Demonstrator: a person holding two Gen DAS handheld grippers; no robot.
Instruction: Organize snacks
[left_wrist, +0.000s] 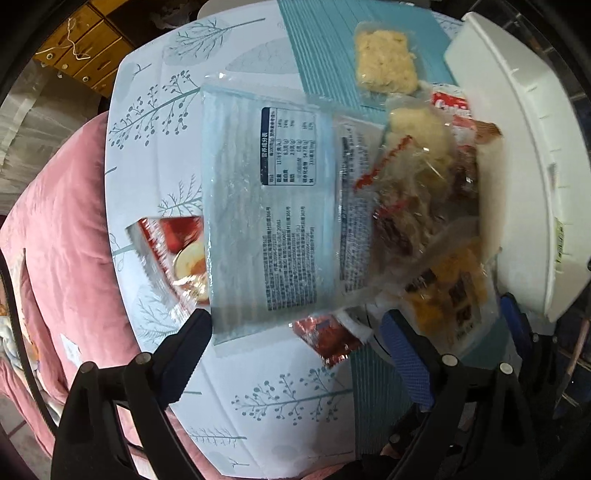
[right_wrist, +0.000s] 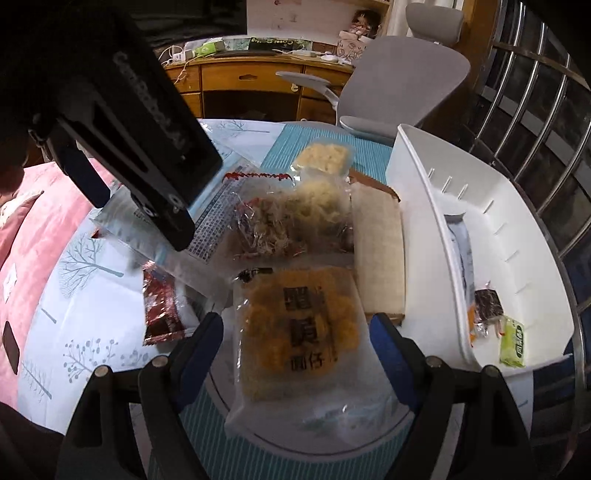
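Note:
Several snack packets lie on a round table. In the left wrist view a large pale blue packet lies label side up, with a small red sachet below it. My left gripper is open just short of them. In the right wrist view an orange snack bag with black characters lies between the fingers of my open right gripper. A white bin stands to the right and holds a few small snacks, among them a green packet.
A clear bag of shredded snack, a pale crisp cake packet and a beige flat pack lie beyond the orange bag. The left gripper's body hangs over the table's left. A pink bedcover lies beside the table, a grey chair behind.

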